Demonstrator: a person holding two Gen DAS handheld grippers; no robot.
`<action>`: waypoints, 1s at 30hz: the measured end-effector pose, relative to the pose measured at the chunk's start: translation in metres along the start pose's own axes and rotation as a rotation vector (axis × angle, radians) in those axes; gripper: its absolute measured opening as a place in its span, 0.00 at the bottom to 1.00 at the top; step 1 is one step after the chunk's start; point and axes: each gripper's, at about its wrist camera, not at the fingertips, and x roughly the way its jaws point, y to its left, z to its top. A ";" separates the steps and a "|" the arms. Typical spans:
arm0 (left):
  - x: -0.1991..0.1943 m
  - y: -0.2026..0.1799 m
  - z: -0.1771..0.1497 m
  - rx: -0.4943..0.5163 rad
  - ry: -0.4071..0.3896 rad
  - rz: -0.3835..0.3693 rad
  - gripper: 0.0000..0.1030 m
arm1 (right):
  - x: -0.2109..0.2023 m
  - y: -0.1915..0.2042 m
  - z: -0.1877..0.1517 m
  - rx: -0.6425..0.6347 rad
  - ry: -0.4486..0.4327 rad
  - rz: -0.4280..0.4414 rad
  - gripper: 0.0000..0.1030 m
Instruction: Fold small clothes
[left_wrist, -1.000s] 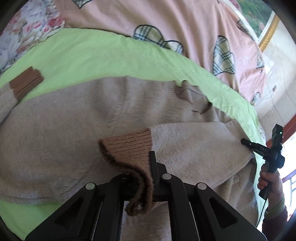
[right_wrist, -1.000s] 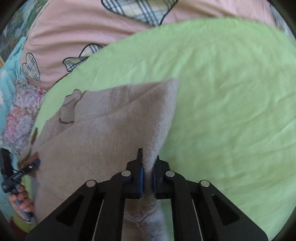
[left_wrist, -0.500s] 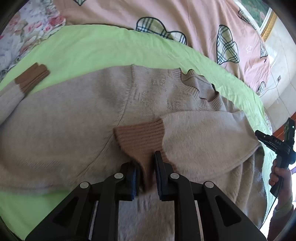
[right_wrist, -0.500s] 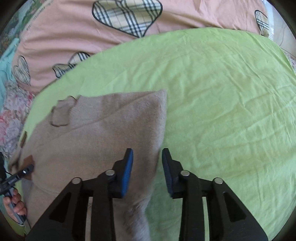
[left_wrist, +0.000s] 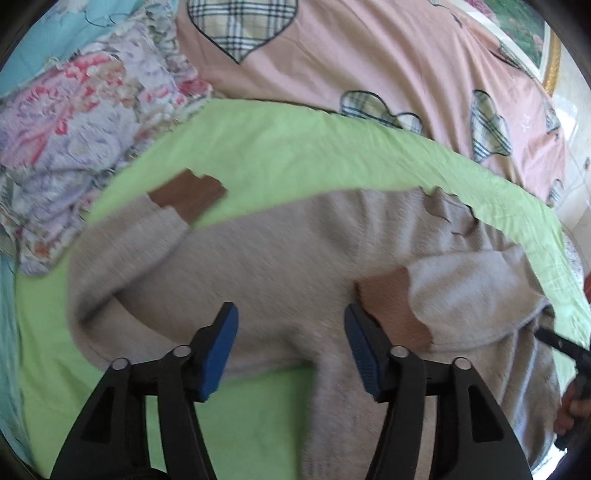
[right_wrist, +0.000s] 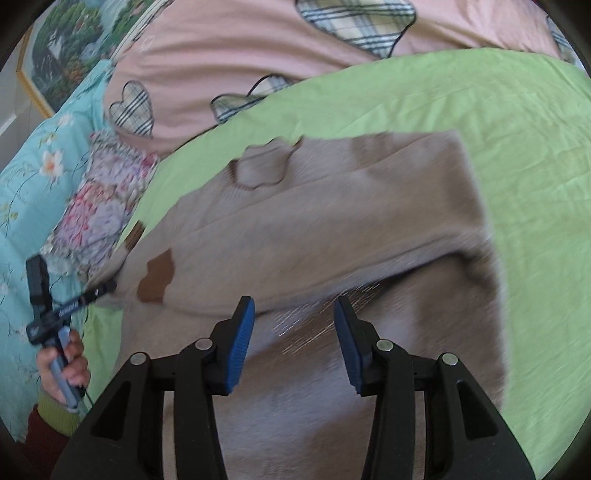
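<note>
With both the left gripper (left_wrist: 290, 347) and right gripper (right_wrist: 293, 336) hanging spread and empty, the beige sweater (left_wrist: 280, 266) is lying on the green sheet (left_wrist: 295, 147), right sleeve (left_wrist: 472, 295) folded across, left sleeve (left_wrist: 162, 221) still waiting.

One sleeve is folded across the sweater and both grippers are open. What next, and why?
Probably take the left hand-held gripper to the brown cuff of the other sleeve. That sleeve lies spread out onto the green sheet, while the first cuff rests on the sweater.
</note>
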 end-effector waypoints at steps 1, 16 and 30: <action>0.002 0.004 0.005 -0.008 -0.002 0.022 0.71 | 0.003 0.005 -0.005 -0.002 0.012 0.010 0.45; 0.082 0.063 0.070 -0.022 0.087 0.289 0.81 | 0.008 0.025 -0.030 0.006 0.068 0.082 0.51; 0.093 0.089 0.068 -0.101 0.075 0.222 0.09 | 0.012 0.028 -0.035 0.015 0.078 0.107 0.51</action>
